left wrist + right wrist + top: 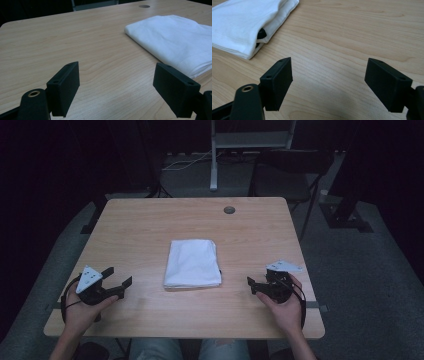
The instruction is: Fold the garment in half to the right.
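A folded white cloth (pixel 192 262) lies in the middle of the wooden table (pixel 150 220). My left gripper (pixel 118 276) rests near the front left, held in a hand, jaws wide apart and empty; the cloth (pixel 175 37) lies ahead and to the right of its jaws. My right gripper (pixel 258 282) rests at the front right, also open with nothing between its jaws. The cloth's corner (pixel 242 27) lies ahead and to the left of it, with a small dark thing (pixel 261 33) showing between the folds.
A round grommet hole (pixel 229 210) sits near the table's far edge. Beyond the table stand a white desk leg (pixel 214 165) and a dark chair (pixel 290 170). Bare wood (pixel 250 245) surrounds the cloth.
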`<state>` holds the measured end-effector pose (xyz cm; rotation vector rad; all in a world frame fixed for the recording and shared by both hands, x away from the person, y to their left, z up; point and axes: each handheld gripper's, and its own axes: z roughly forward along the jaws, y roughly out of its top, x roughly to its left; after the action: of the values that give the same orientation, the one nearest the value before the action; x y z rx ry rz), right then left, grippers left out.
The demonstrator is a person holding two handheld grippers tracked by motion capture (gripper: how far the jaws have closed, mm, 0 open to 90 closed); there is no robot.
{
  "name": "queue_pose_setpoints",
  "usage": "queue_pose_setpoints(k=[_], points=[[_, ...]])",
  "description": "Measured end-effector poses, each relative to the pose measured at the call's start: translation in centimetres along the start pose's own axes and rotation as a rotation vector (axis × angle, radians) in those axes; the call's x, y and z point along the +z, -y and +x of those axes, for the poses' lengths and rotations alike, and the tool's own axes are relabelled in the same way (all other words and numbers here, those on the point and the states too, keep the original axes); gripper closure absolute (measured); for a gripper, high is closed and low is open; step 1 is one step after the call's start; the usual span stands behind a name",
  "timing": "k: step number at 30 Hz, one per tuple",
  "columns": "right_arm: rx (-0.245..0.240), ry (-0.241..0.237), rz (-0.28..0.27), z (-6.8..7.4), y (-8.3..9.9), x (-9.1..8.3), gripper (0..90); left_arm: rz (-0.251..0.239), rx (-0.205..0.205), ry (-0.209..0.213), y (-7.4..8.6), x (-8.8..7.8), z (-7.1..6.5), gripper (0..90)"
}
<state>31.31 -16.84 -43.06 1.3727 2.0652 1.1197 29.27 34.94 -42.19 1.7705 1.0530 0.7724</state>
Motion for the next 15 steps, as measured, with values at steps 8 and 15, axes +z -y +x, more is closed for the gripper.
queue_pose_setpoints(k=[8, 15], points=[[0.012, 0.013, -0.003, -0.4, 0.4, -0.2, 21.7, -0.002, -0.015, -0.016, 0.6, -0.4, 0.6, 21.3], [0.024, 0.032, -0.007, -1.0, 0.8, -0.5, 21.6, -0.002, -0.027, -0.032, 1.0, -0.5, 1.1, 21.3]])
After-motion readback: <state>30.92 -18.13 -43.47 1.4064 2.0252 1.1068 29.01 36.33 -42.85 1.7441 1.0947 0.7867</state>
